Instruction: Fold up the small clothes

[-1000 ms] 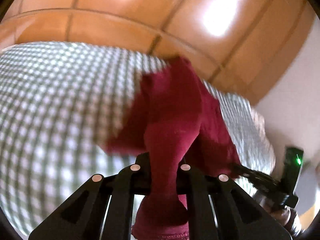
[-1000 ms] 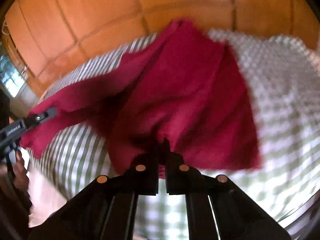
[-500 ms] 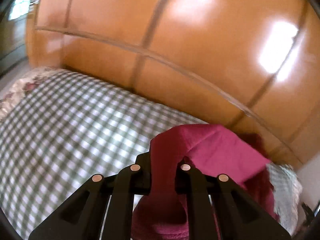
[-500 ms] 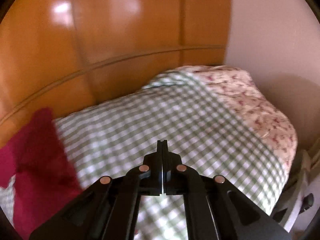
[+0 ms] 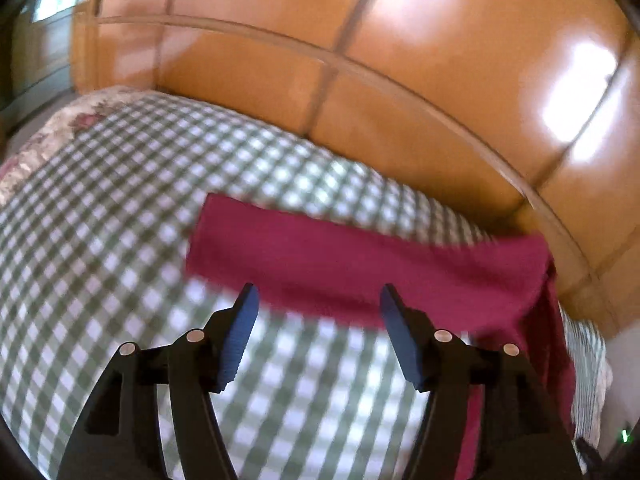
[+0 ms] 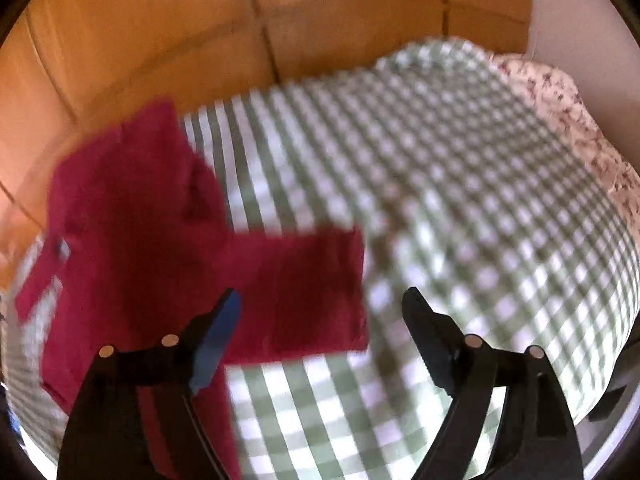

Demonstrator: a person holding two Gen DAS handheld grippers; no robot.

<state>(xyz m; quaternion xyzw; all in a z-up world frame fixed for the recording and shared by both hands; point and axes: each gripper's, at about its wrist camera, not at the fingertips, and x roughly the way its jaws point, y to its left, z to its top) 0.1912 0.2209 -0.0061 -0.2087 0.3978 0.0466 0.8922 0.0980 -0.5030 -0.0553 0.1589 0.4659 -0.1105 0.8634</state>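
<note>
- The left gripper (image 5: 318,300) is seen with its jaws spread wide and nothing between them; its blue pads (image 5: 236,338) hang over bare checked cloth.
- The right gripper (image 6: 320,300) is likewise spread wide and empty, its left finger overlapping the garment's edge in the picture; whether it touches the fabric cannot be told.
- The red garment (image 5: 360,264) is laid out on the checked bedspread (image 5: 100,240), just beyond the left gripper's fingertips, with one long band running crosswise to that gripper's fingers.
- From the right wrist view the garment (image 6: 132,240) is found ahead and to the left, so that its near band reaches toward the gap between the fingers while the bulk lies off to the left.
- It is judged that the next grasp turns on this offset: the garment's near edge lies straight ahead of the left gripper and left of centre for the right one.
- The garment's right end is cut off behind the left gripper's finger, and both views are smeared by motion, so hems and seams cannot be made out.
- Farthest off, a glossy wooden headboard (image 5: 360,60) is seen behind the bed.
</note>
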